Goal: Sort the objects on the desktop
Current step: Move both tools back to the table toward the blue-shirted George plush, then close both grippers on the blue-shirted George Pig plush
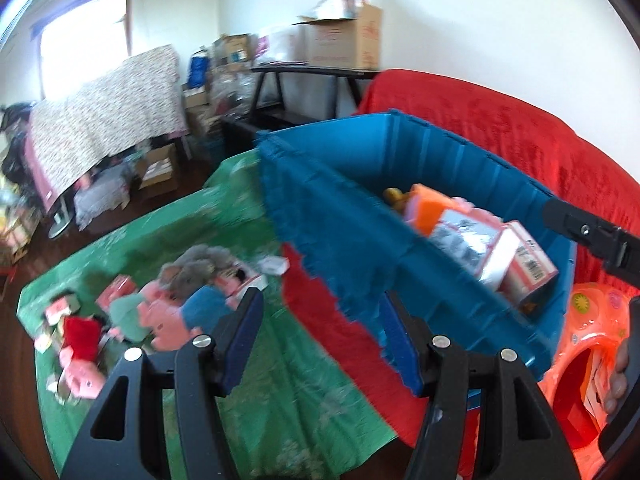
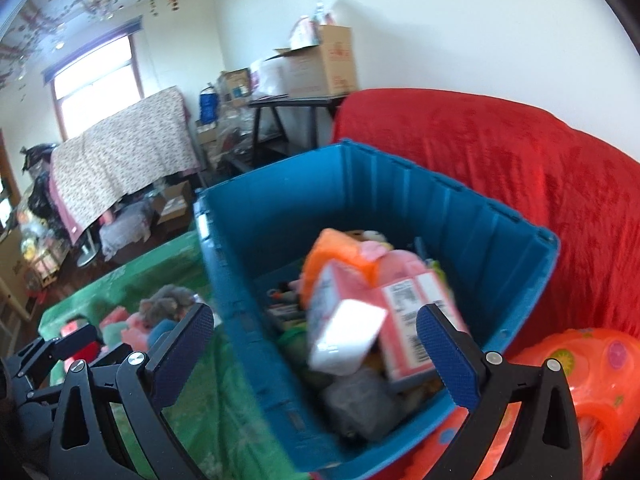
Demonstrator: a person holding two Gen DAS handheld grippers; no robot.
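Note:
A blue plastic bin (image 2: 400, 184) stands on the table and holds pink boxes (image 2: 404, 312), an orange plush (image 2: 332, 256) and other toys. The same bin (image 1: 332, 216) fills the middle of the left wrist view. My right gripper (image 2: 316, 314) hovers over the bin's near side, open wide, its pads touching nothing. My left gripper (image 1: 320, 308) is open and empty, over the bin's near left corner and the green cloth. Several plush toys (image 1: 168, 312) and small pink boxes (image 1: 120, 292) lie in a pile on the green cloth to the left.
A green tablecloth (image 1: 280, 392) covers the table, and a red blanket (image 2: 500, 160) hangs behind the bin. An orange inflatable toy (image 2: 592, 376) sits to the bin's right. Cardboard boxes, a black desk and a cloth-covered table stand farther back in the room.

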